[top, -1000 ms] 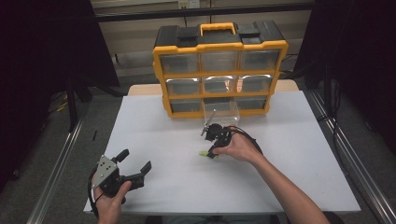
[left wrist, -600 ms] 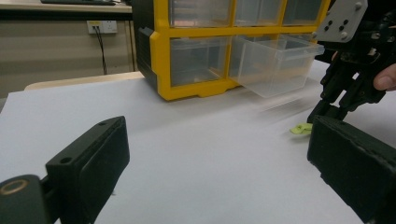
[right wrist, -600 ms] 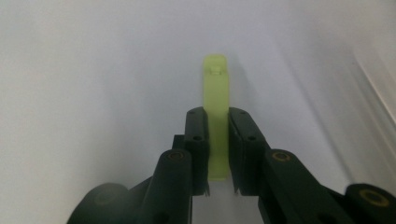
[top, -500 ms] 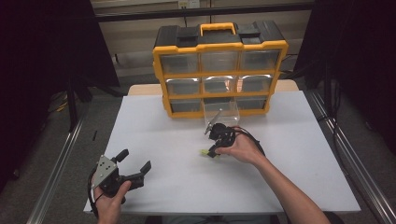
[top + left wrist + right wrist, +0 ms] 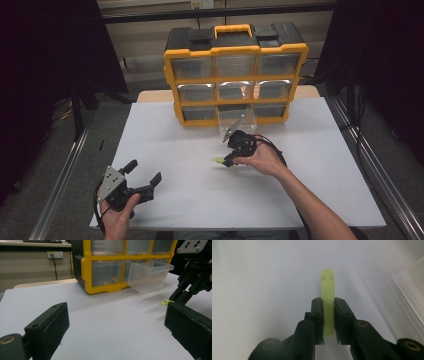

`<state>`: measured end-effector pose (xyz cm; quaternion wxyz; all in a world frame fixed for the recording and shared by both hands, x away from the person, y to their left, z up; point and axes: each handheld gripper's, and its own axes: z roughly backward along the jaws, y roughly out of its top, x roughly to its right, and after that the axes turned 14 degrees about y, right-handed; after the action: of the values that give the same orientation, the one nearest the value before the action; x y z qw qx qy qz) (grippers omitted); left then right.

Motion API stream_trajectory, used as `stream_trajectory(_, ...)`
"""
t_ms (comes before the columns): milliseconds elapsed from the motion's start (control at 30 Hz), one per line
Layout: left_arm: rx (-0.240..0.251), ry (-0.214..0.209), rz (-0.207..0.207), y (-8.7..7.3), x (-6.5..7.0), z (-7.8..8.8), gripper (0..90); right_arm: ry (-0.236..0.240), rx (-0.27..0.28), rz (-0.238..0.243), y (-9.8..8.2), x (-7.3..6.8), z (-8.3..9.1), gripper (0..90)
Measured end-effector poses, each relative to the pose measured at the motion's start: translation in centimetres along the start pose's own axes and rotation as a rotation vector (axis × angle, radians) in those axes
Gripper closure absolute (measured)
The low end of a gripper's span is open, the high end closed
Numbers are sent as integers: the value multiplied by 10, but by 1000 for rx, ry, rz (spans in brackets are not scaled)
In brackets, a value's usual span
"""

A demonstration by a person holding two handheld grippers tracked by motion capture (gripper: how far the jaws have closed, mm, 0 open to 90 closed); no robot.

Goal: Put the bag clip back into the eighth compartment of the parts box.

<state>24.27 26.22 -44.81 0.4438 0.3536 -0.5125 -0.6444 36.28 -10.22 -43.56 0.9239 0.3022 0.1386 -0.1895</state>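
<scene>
My right gripper (image 5: 228, 161) is shut on a small yellow-green plastic piece (image 5: 327, 297), a flat narrow bar that sticks out past the jaws just above the white table (image 5: 210, 200). The same piece (image 5: 165, 302) peeks out under that gripper in the left gripper view. A clear drawer (image 5: 239, 121) is pulled out of the bottom row of the yellow and black organizer (image 5: 235, 75), right behind the right gripper. My left gripper (image 5: 145, 176) sits near the table's front left corner, open with nothing between its pads (image 5: 47, 326).
The organizer holds several clear drawers, the others pushed in. A black cable (image 5: 272, 147) loops from the right gripper across the table. Metal rails (image 5: 365, 165) run along both sides of the table, with dark floor beyond.
The right gripper with the yellow-green piece has shifted slightly toward the pulled-out drawer. The left gripper has stayed where it was.
</scene>
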Motion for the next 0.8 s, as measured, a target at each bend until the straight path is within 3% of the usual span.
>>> stream_trajectory(400, -1, 2, 2, 0, 0, 0, 58, 4, 30, 13, -3, -5, 7, 788)
stream_trajectory(433, -2, 1, 3, 0, -1, 0, 58, 9, 30, 34, -3, -4, 8, 789)
stream_trajectory(500, -3, 11, 2, 0, -1, 1, 58, 7, 34, 11, -3, -7, 11, 789)
stream_trajectory(600, 1, 2, 3, 0, -1, 1, 58, 4, 57, 33, -4, -7, 17, 788)
stream_trajectory(800, 4, -14, -6, 1, 5, 1, 51, 0, 87, 8, -8, -6, 25, 789)
